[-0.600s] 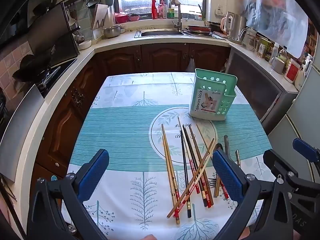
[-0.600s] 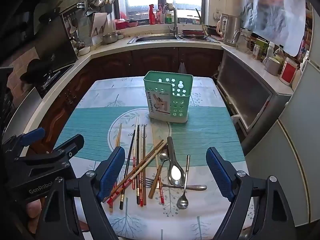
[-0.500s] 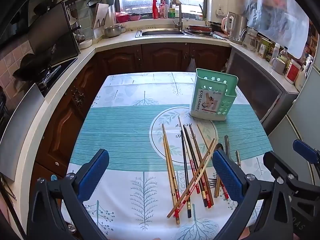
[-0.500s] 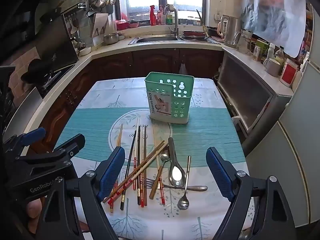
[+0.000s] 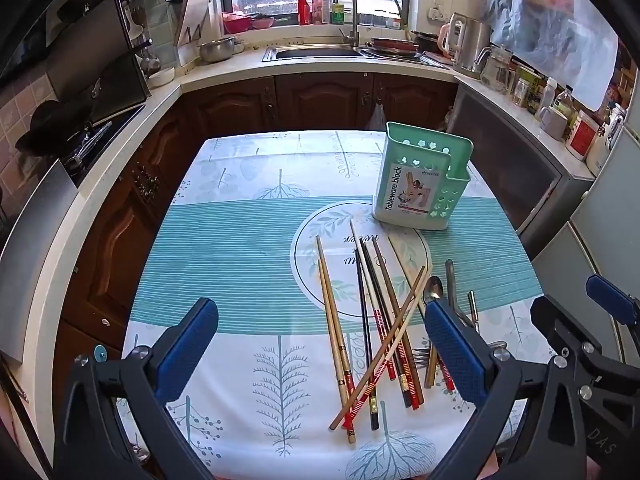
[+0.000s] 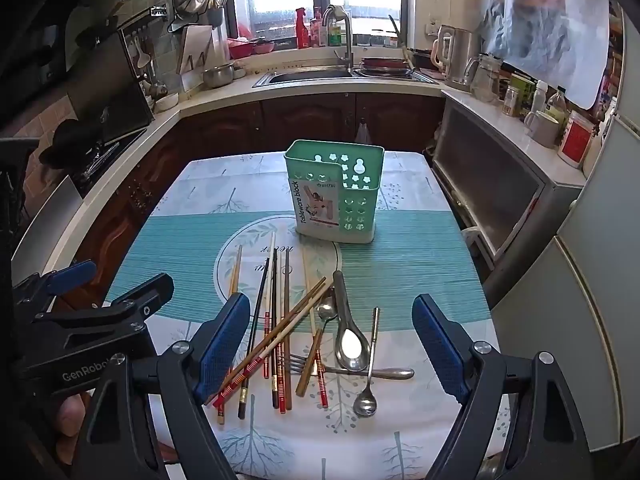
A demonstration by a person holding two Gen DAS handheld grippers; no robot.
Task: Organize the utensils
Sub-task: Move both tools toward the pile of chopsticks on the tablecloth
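Left wrist view: the left gripper (image 5: 320, 354) hangs wide apart and empty over the table (image 5: 224, 264). The chopsticks (image 5: 372, 320) lie crossed near the table's front edge; thin, light and slick, they are probably best pinched mid-length.

Right wrist view: the right gripper (image 6: 332, 348) gapes empty above a large spoon (image 6: 350, 336), small spoon (image 6: 370, 364) and fork (image 6: 344, 368), which overlap. The green holder (image 6: 334, 196) stands upright behind them.

Glossy metal spoons (image 6: 352, 344), wooden chopsticks (image 5: 334, 322), matt green plastic holder (image 6: 340, 196), printed tablecloth (image 5: 240, 248).
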